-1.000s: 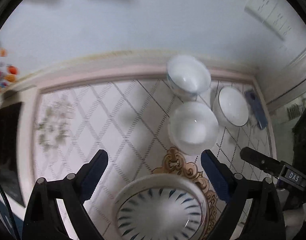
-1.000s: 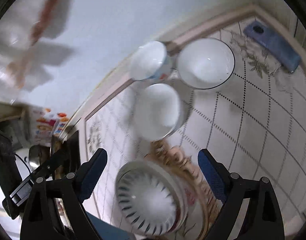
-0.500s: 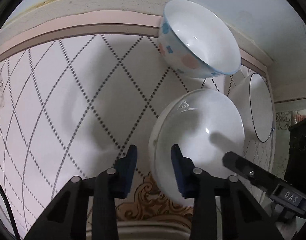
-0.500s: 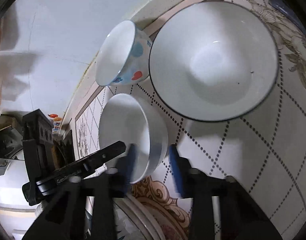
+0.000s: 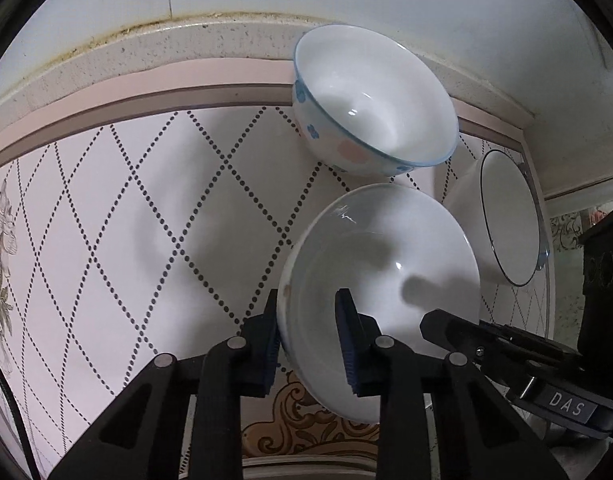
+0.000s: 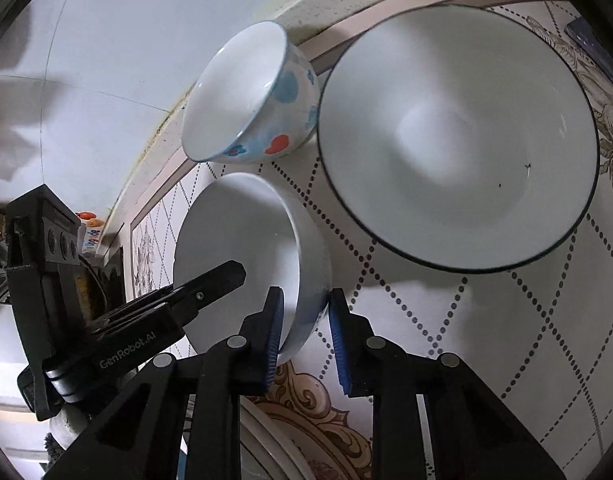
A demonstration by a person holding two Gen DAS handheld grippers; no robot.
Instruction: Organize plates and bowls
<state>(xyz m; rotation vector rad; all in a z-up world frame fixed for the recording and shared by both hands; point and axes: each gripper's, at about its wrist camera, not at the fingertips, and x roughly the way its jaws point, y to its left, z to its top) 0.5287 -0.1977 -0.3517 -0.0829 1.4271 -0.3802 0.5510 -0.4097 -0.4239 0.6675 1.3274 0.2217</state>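
Observation:
A plain white bowl (image 5: 386,280) stands on the patterned tabletop; it also shows in the right wrist view (image 6: 246,248). My left gripper (image 5: 310,336) is shut on its left rim, one finger inside and one outside. My right gripper (image 6: 304,334) is shut on its right rim in the same way. A spotted blue-rimmed bowl (image 5: 370,104) sits behind it by the wall, also in the right wrist view (image 6: 254,96). A wide dark-rimmed white bowl (image 6: 458,140) stands to the right, also in the left wrist view (image 5: 506,216).
A plate's rim (image 6: 274,440) lies just below the held bowl on an ornate gold motif (image 5: 306,424). The wall ledge (image 5: 186,40) runs close behind the bowls. A blue phone (image 6: 590,40) lies at the far right.
Both grippers moved forward from above the striped plate to the plain white bowl and closed on opposite sides of its rim.

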